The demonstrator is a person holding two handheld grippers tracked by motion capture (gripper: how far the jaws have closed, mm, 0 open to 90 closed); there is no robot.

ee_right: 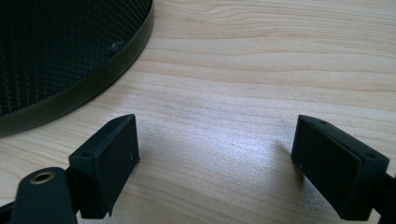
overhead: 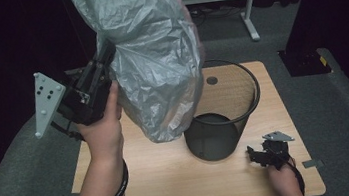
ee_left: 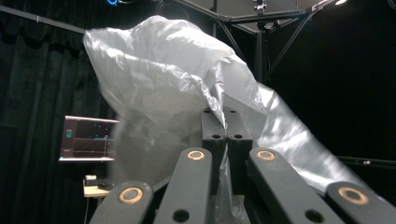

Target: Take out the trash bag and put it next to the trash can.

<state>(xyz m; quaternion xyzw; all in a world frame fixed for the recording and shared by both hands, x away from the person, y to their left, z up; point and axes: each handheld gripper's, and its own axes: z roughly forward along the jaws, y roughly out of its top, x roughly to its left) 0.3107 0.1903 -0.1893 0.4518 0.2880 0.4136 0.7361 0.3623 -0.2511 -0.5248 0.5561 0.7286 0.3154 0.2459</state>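
At the upper left of the high view, the left gripper (overhead: 106, 53) is pinching a grey plastic bag (overhead: 154, 55), hanging above the mesh bin (overhead: 225, 117); lining is pending. Lower right, the right gripper (overhead: 256, 156) is resting spread on the counter (overhead: 172, 179).

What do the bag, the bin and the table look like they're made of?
Bag: thin grey plastic film, glossy and crinkled, light showing through. Bin: black wire mesh, likely metal, with solid rim and base band. Table: pale wood grain, matte, possibly laminate.
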